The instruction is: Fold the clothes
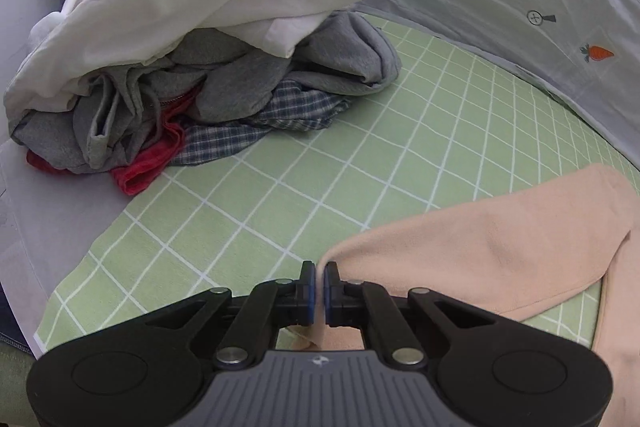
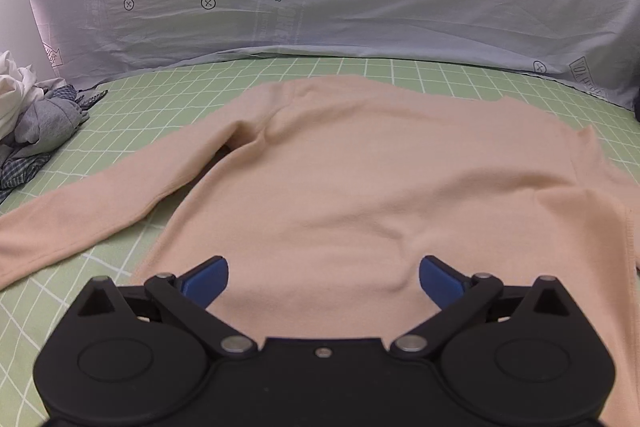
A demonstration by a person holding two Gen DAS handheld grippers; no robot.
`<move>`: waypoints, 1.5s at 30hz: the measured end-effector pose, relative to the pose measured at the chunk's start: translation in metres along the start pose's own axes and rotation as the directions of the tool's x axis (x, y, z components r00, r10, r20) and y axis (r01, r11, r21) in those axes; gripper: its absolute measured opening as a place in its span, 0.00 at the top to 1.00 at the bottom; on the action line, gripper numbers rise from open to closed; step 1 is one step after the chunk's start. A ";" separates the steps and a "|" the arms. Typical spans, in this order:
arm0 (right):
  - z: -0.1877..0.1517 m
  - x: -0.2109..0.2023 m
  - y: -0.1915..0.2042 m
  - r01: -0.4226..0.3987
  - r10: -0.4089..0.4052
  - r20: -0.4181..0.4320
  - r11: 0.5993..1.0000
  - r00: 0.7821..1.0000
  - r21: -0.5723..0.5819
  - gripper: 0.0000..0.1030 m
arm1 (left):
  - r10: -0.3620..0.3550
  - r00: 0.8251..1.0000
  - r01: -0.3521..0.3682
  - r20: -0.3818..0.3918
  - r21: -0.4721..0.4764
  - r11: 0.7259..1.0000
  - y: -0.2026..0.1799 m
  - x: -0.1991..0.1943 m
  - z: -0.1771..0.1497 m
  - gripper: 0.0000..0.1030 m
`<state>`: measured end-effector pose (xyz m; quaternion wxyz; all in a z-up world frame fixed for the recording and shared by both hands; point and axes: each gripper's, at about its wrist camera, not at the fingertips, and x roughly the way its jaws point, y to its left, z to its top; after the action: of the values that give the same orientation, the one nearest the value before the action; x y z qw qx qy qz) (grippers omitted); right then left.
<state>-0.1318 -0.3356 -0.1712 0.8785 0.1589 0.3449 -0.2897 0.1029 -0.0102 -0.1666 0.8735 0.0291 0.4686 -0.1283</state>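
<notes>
The left gripper [image 1: 319, 277] is clamped on the sleeve end of the peach sweater [image 2: 360, 179], which lies flat on the green sheet [image 1: 280, 195]; the right gripper [image 2: 323, 277] gapes wide over its hem, laundry pile [image 1: 192, 67] at ten o'clock

Both black grippers [image 1: 319, 277] [image 2: 323, 277] bear blue pads (silver pivot screws).

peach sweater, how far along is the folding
Done: the peach sweater lies spread flat on the green checked mat. In hand: the left gripper pinches its sleeve end; the right gripper is open. Left: no fold yet, and the clothes pile waits.
</notes>
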 end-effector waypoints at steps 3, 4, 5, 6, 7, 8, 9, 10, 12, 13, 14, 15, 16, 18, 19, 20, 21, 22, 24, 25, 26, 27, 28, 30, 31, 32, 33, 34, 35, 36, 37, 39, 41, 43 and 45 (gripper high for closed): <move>-0.001 -0.004 -0.016 0.057 -0.056 -0.007 0.998 0.998 0.030 0.00 | 0.027 1.000 -0.027 0.001 -0.030 0.999 0.012 0.013 0.017 0.95; -0.001 -0.004 -0.022 0.075 -0.075 -0.011 0.996 0.997 0.038 0.00 | 0.040 0.999 -0.040 -0.001 -0.016 0.999 0.011 0.017 0.021 0.94; -0.002 -0.005 -0.028 0.099 -0.098 -0.015 0.994 0.995 0.048 0.00 | 0.052 0.999 -0.052 -0.002 -0.001 0.999 0.010 0.021 0.025 0.94; -0.003 -0.005 -0.034 0.118 -0.117 -0.020 0.991 0.993 0.057 0.00 | 0.057 0.998 -0.057 -0.003 0.009 0.998 0.008 0.024 0.028 0.94; -0.003 -0.005 -0.039 0.137 -0.135 -0.024 0.988 0.991 0.066 0.00 | 0.064 0.998 -0.064 -0.009 0.019 0.998 0.006 0.028 0.030 0.91; -0.004 -0.006 -0.046 0.155 -0.153 -0.028 0.985 0.988 0.078 0.00 | 0.079 0.997 -0.079 -0.020 0.019 0.997 0.003 0.030 0.031 0.90; -0.003 -0.008 -0.053 0.171 -0.169 -0.031 0.981 0.985 0.096 0.00 | 0.084 0.996 -0.084 -0.028 0.010 0.996 0.002 0.031 0.031 0.90; -0.002 -0.010 -0.059 0.187 -0.184 -0.035 0.976 0.982 0.115 0.00 | 0.088 0.995 -0.088 -0.035 0.001 0.996 0.000 0.032 0.032 0.86; 0.004 -0.015 -0.073 0.203 -0.202 -0.017 0.970 0.979 0.135 0.00 | 0.071 0.997 -0.072 -0.028 -0.038 0.997 -0.003 0.023 0.032 0.72; 0.008 -0.019 -0.081 0.211 -0.213 -0.002 0.967 0.977 0.141 0.00 | 0.059 0.998 -0.060 -0.016 -0.050 0.997 -0.006 0.018 0.030 0.67; 0.013 -0.022 -0.089 0.219 -0.223 0.014 0.965 0.975 0.147 0.00 | 0.048 0.999 -0.048 -0.003 -0.048 0.998 -0.011 0.011 0.028 0.60; 0.018 -0.022 -0.098 0.230 -0.236 0.027 0.963 0.971 0.138 0.00 | 0.038 0.999 -0.037 0.011 -0.045 0.998 -0.017 0.005 0.026 0.56; 0.023 -0.021 -0.104 0.240 -0.247 0.036 0.962 0.968 0.131 0.00 | 0.026 1.000 -0.025 0.018 -0.031 0.999 -0.024 0.001 0.024 0.54; 0.036 -0.012 -0.124 0.268 -0.275 0.045 0.956 0.961 0.117 0.00 | -0.017 1.000 0.016 0.021 0.028 0.999 -0.048 -0.006 0.020 0.52; 0.042 -0.006 -0.134 0.282 -0.288 0.041 0.952 0.957 0.116 0.00 | -0.037 0.999 0.036 0.022 0.054 0.998 -0.061 -0.007 0.016 0.48; 0.048 0.002 -0.144 0.290 -0.296 0.035 0.950 0.955 0.116 0.00 | -0.062 0.998 0.060 0.018 0.072 0.996 -0.076 -0.007 0.012 0.47; 0.054 0.009 -0.154 0.295 -0.299 0.028 0.949 0.954 0.111 0.00 | -0.086 0.996 0.085 0.013 0.091 0.992 -0.091 -0.007 0.008 0.47; 0.061 0.019 -0.162 0.288 -0.291 0.019 0.953 0.956 0.097 0.00 | -0.110 0.994 0.109 0.007 0.109 0.988 -0.106 -0.007 0.004 0.47; 0.074 0.038 -0.178 0.275 -0.275 0.002 0.959 0.961 0.069 0.03 | -0.156 0.987 0.158 -0.023 0.159 0.975 -0.143 -0.002 -0.005 0.47; 0.081 0.048 -0.184 0.249 -0.249 0.001 0.967 0.968 0.049 0.08 | -0.179 0.983 0.183 -0.039 0.183 0.966 -0.161 0.000 -0.010 0.45; 0.088 0.059 -0.190 0.222 -0.222 0.000 0.975 0.975 0.029 0.13 | -0.200 0.978 0.207 -0.055 0.206 0.956 -0.179 0.002 -0.014 0.43; 0.094 0.071 -0.197 0.198 -0.198 0.005 0.980 0.980 0.009 0.16 | -0.205 0.977 0.215 -0.064 0.241 0.946 -0.197 0.005 -0.019 0.41; 0.100 0.081 -0.201 0.180 -0.180 0.005 0.984 0.984 -0.008 0.21 | -0.199 0.977 0.212 -0.073 0.268 0.940 -0.213 0.009 -0.025 0.41; 0.111 0.102 -0.212 0.140 -0.140 -0.001 0.989 0.990 -0.037 0.29 | -0.187 0.977 0.209 -0.102 0.308 0.928 -0.241 0.018 -0.033 0.41; 0.116 0.114 -0.218 0.103 -0.103 -0.010 0.994 0.995 -0.047 0.37 | -0.184 0.976 0.212 -0.116 0.319 0.924 -0.249 0.022 -0.037 0.41; 0.119 0.123 -0.223 0.075 -0.076 -0.018 0.996 0.997 -0.056 0.46 | -0.181 0.975 0.215 -0.129 0.330 0.919 -0.258 0.026 -0.041 0.41; 0.121 0.131 -0.226 0.051 -0.053 -0.030 0.996 0.998 -0.067 0.51 | -0.168 0.977 0.204 -0.133 0.342 0.917 -0.263 0.029 -0.044 0.41; 0.123 0.136 -0.229 0.028 -0.031 -0.035 0.997 0.999 -0.074 0.61 | -0.148 0.980 0.188 -0.135 0.357 0.915 -0.269 0.032 -0.048 0.41; 0.124 0.141 -0.232 0.006 -0.009 -0.041 0.997 0.999 -0.081 0.67 | -0.139 0.983 0.175 -0.123 0.370 0.912 -0.272 0.033 -0.050 0.39; 0.125 0.145 -0.234 -0.017 0.013 -0.047 0.996 0.999 -0.087 0.72 | -0.130 0.985 0.163 -0.111 0.381 0.910 -0.274 0.033 -0.052 0.37; 0.128 0.148 -0.236 -0.032 0.028 -0.050 0.996 0.998 -0.085 0.89 | -0.131 0.985 0.163 -0.109 0.374 0.913 -0.273 0.033 -0.053 0.36; 0.134 0.153 -0.241 -0.063 0.058 -0.055 0.995 0.997 -0.081 0.99 | -0.134 0.985 0.164 -0.106 0.359 0.919 -0.271 0.033 -0.053 0.34; 0.139 0.159 -0.242 -0.077 0.074 -0.047 0.993 0.996 -0.086 1.00 | -0.134 0.986 0.161 -0.100 0.362 0.918 -0.270 0.034 -0.053 0.31; 0.143 0.166 -0.242 -0.082 0.078 -0.042 0.992 0.996 -0.101 1.00 | -0.124 0.987 0.153 -0.102 0.359 0.921 -0.270 0.037 -0.051 0.21; 0.148 0.170 -0.239 -0.068 0.063 -0.047 0.991 0.997 -0.116 1.00 | -0.119 0.987 0.150 -0.109 0.350 0.925 -0.268 0.040 -0.049 0.18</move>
<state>-0.1028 -0.6615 -0.2031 0.8877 0.1242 0.3751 -0.2363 0.0171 -0.2690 -0.2082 0.8220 0.1604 0.4753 -0.2696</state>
